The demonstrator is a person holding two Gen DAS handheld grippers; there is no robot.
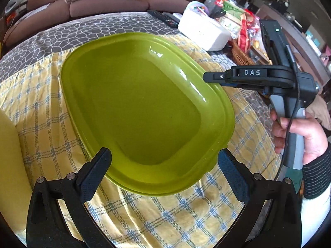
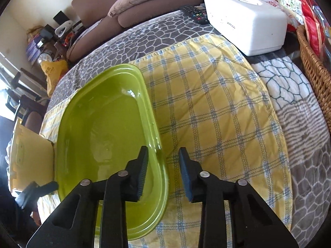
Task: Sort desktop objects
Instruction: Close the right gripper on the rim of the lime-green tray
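Observation:
A green plastic tray (image 1: 144, 107) lies empty on the yellow checked cloth (image 1: 165, 212); it also shows in the right wrist view (image 2: 99, 136). My left gripper (image 1: 164, 155) is open at the tray's near edge, its fingers either side of the rim. My right gripper (image 2: 163, 155) is open, with the tray's right rim between its fingers. In the left wrist view the right gripper (image 1: 209, 77) reaches over the tray's right rim from the side.
A white tissue box (image 2: 246, 20) stands at the back right, with remote controls (image 2: 194, 13) behind it and a wicker basket (image 2: 314, 66) of snack packets to the right. A yellow padded envelope (image 2: 29, 155) lies left of the tray. A sofa stands beyond the table.

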